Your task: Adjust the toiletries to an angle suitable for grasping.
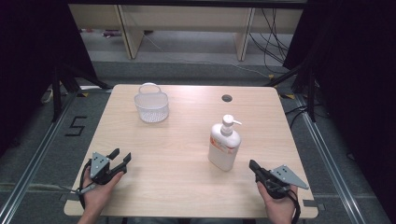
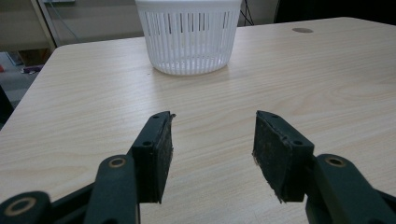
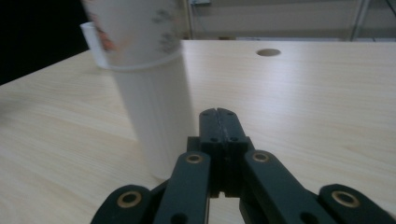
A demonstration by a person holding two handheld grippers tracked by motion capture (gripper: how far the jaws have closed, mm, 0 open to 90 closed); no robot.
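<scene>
Nearest: the 2 grippers at the table's [image 1: 187,186] near edge. Right gripper [image 1: 252,164] has jaws pressed together, nothing between them, tip just beside the base of the pump bottle [image 1: 225,144]. Left gripper [image 1: 120,157] has jaws spread apart, empty, pointing across bare wood toward the basket [image 1: 151,106].

Mid-table, right side: bottle stands upright, white plastic w/ orange label, pump head on top. Probably partly full, so some weight, bottom-heavy. Smooth walls look slippery; body likely gives a bit under squeeze. Best hold I'd say is across the flat lower body, or the neck under the pump; avoid the spout, it may press down.

Far left: white slotted basket, upright, looks empty, light & stiff, well apart from bottle.
</scene>
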